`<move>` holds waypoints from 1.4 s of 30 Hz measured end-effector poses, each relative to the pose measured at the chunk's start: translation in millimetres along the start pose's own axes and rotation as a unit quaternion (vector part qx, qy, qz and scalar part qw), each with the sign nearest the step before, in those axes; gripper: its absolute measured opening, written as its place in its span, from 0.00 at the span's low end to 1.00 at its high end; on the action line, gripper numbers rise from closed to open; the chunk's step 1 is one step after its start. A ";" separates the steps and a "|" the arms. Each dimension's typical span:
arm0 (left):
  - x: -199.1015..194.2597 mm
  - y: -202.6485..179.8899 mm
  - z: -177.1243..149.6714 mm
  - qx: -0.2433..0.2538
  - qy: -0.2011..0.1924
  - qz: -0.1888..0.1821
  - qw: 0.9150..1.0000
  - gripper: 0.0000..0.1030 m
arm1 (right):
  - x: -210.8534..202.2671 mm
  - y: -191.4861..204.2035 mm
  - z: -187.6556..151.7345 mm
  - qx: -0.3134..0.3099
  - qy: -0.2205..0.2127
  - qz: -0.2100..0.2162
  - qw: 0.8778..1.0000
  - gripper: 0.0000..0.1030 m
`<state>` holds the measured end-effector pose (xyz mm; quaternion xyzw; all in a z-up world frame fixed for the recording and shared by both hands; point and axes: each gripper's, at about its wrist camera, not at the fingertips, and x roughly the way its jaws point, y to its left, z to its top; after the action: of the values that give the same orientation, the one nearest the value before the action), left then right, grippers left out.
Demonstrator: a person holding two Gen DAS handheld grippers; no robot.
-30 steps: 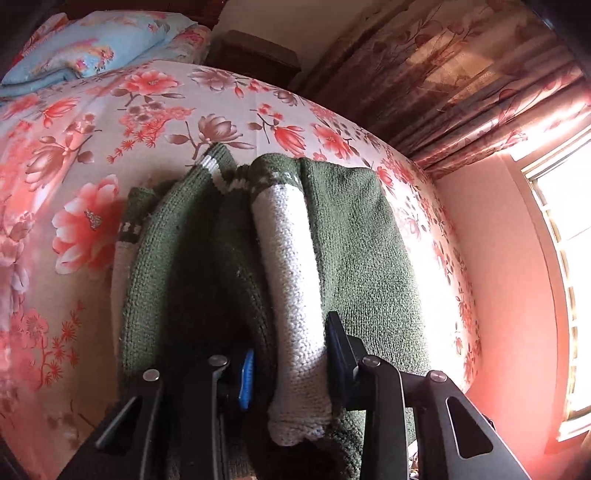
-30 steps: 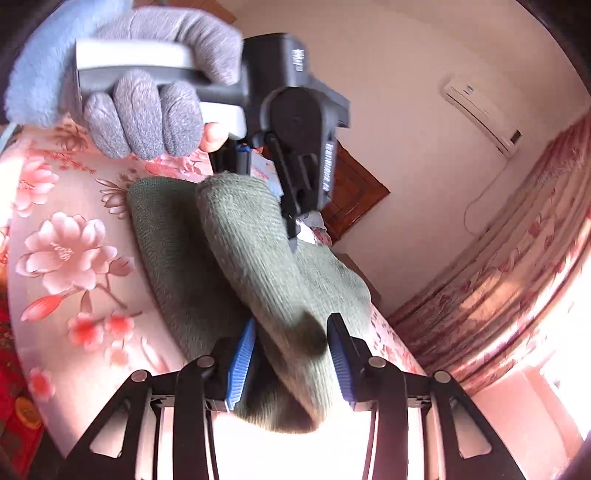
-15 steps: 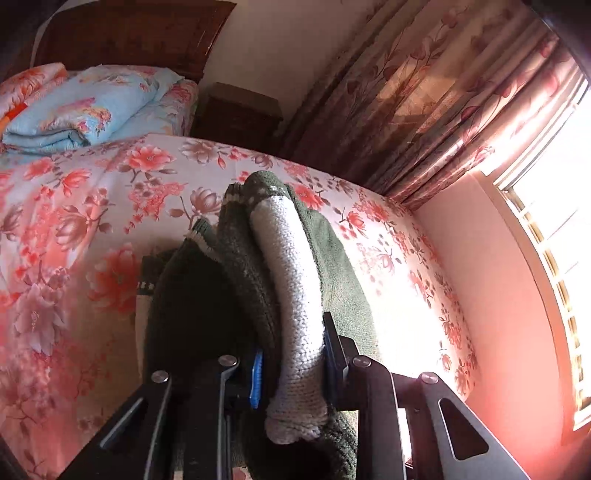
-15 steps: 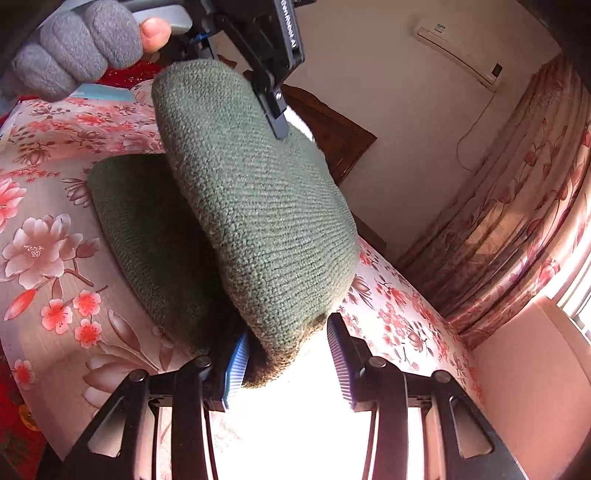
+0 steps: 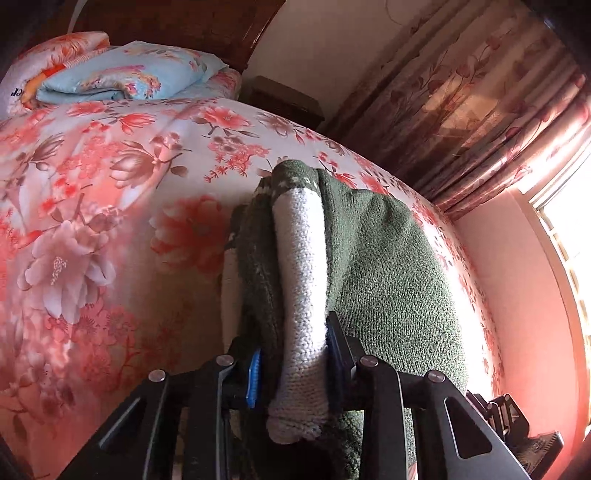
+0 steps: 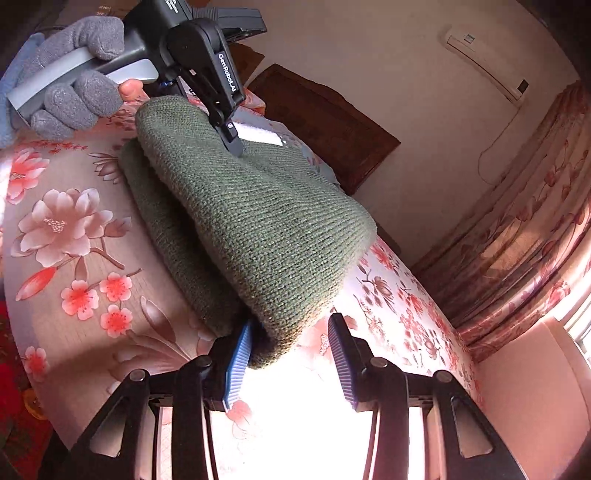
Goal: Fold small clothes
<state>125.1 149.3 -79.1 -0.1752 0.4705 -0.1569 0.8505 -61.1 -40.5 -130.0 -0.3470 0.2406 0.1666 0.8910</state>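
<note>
- Left wrist view is showing the sweater (image 5: 388,280) lying partly doubled on the bed (image 5: 110,206), its long axis running away from the camera toward the headboard (image 5: 177,22), white cuff end nearest.
- Left gripper (image 5: 291,365) is pinching that white band and the green layer beside it.
- Right gripper (image 6: 291,354) is standing open around the folded edge, gripping nothing.
- Judging the fold: keep edges aligned, lower flat, then release.
</note>
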 end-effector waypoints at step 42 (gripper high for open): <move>-16.8 -90.5 -59.4 0.177 -0.099 0.251 0.947 1.00 | 50.3 -123.0 51.5 0.183 -0.064 0.208 0.959 0.35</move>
<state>56.6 67.0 -55.8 0.0875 0.3777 -0.0011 0.9218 53.8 -84.6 -58.0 -0.1090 0.2765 0.3233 0.8984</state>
